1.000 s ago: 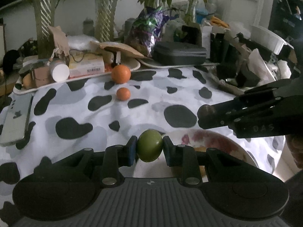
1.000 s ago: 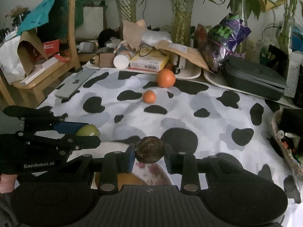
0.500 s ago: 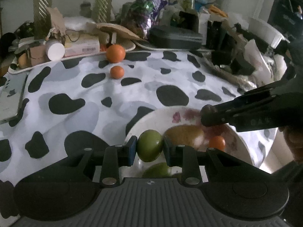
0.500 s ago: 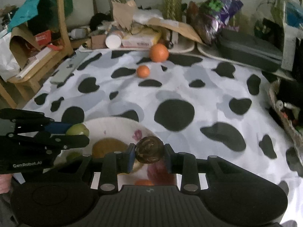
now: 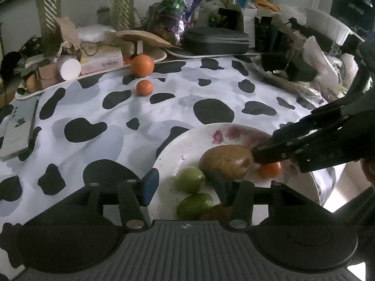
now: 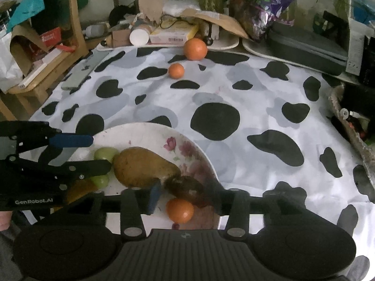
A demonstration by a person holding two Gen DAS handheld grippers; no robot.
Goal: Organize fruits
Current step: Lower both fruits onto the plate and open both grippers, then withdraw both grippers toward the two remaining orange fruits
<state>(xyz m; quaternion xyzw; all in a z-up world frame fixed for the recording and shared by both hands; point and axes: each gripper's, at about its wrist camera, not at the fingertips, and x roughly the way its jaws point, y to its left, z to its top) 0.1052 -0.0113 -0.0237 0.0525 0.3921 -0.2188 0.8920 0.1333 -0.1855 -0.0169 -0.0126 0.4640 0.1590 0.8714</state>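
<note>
Opening at the left hand-held gripper (image 5: 186, 187), pads already clear of the green fruit (image 5: 190, 179) between them, now lying low on the plate (image 5: 168, 145) beside a second green fruit (image 5: 194, 205). Opening likewise at the right hand-held gripper (image 6: 185, 196), with a dark brown fruit (image 6: 184, 186) blurred between the jaws, gripped by neither pad, apparently dropping onto the plate just above a small orange (image 6: 180, 210) and against the pear (image 6: 143, 167). Likely trouble: round fruit let go onto a shallow, crowded plate, free to roll, knock the small orange and slip over the rim. Worse because of where the plate sits, close to the near edge of the worktop (image 5: 140, 117), so anything escaping on that side probably ends on the floor. Also worth watching: both tools crowded over the same plate, near each other, with a real chance of clipping one another or nudging the pear on the way out. Better to lift straight up before swinging away. Left to collect: a large orange (image 5: 142, 65) and a little orange (image 5: 144, 87) near the far edge, hard by a cluttered tray (image 5: 161, 55), easy to bump during the reach.
</note>
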